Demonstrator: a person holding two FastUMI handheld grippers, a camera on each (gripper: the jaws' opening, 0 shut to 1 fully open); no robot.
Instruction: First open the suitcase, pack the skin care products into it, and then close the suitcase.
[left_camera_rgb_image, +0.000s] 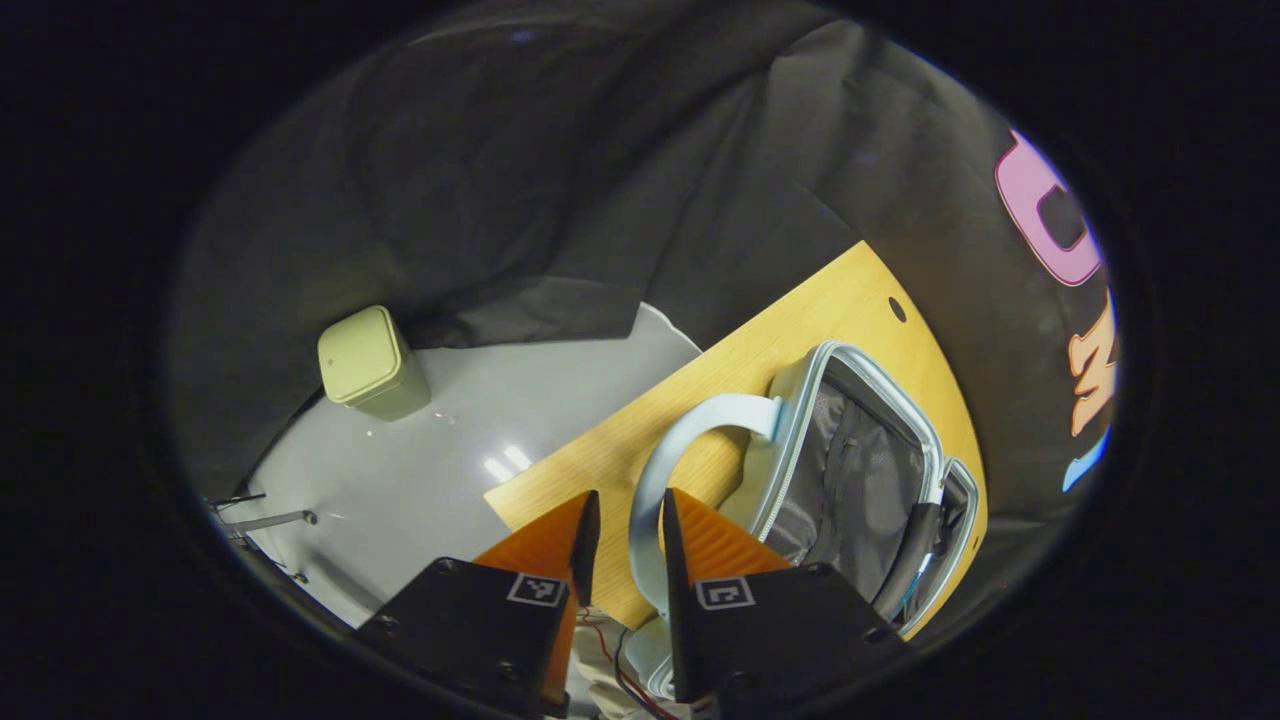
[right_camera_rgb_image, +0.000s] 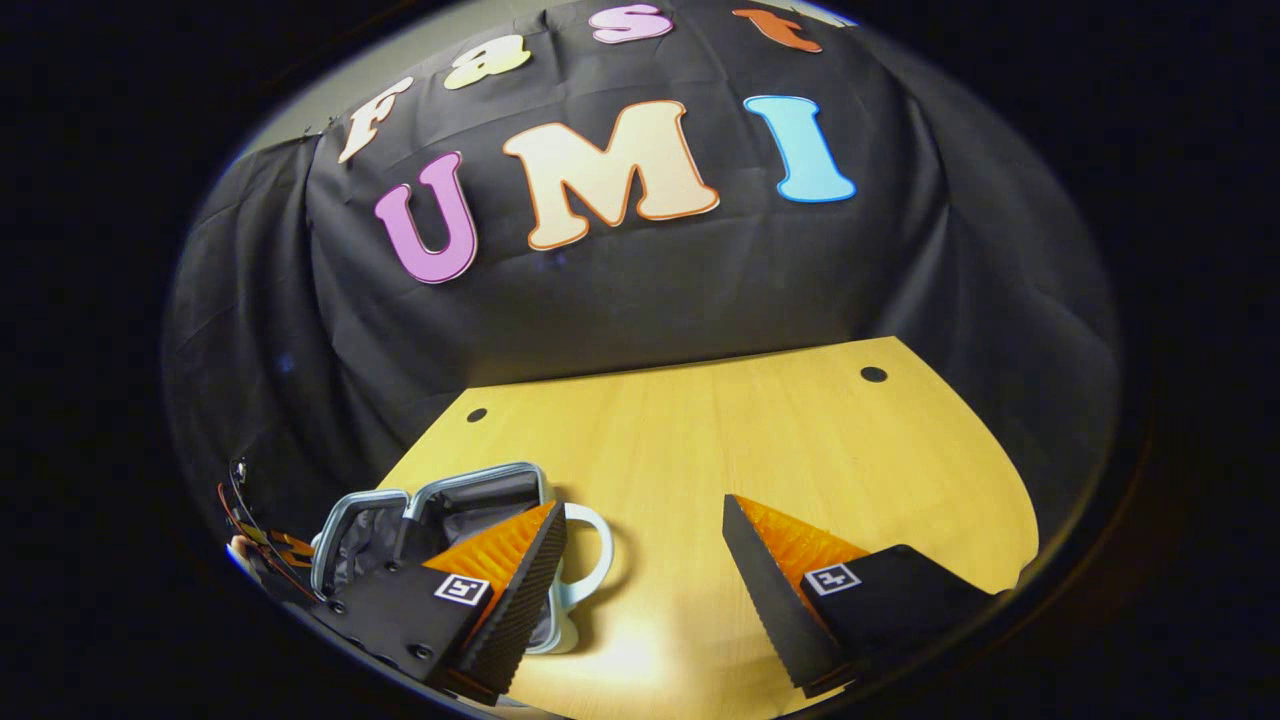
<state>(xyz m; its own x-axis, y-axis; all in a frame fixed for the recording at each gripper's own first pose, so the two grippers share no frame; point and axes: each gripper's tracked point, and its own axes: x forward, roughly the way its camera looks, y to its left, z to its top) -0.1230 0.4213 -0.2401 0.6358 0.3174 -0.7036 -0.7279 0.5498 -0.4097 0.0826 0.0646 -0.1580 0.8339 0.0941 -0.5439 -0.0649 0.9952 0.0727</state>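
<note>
On the wooden table (right_camera_rgb_image: 760, 450), toward its left end as my right gripper view has it, I see the small suitcase (right_camera_rgb_image: 440, 510) lying open, its pale blue shell rimmed by a zip and its grey fabric lining showing inside. In my left gripper view the suitcase (left_camera_rgb_image: 850, 470) sits close to the table's (left_camera_rgb_image: 800, 320) edge, and its curved handle (left_camera_rgb_image: 680, 450) arcs out from the near end. My left gripper (left_camera_rgb_image: 622, 530) has its fingers drawn narrow, with the handle's loop running down between them; I cannot tell whether both fingers actually press on it. My right gripper (right_camera_rgb_image: 640, 540) is spread wide over bare tabletop just beside the suitcase, holding nothing, its left finger overlapping the case's handle (right_camera_rgb_image: 590, 540) in the picture. Beyond the table, my left gripper view shows a grey floor (left_camera_rgb_image: 450, 450) with a small pale green bin (left_camera_rgb_image: 370, 362) standing on it, well apart from the table, and black cloth hangs behind everything
</note>
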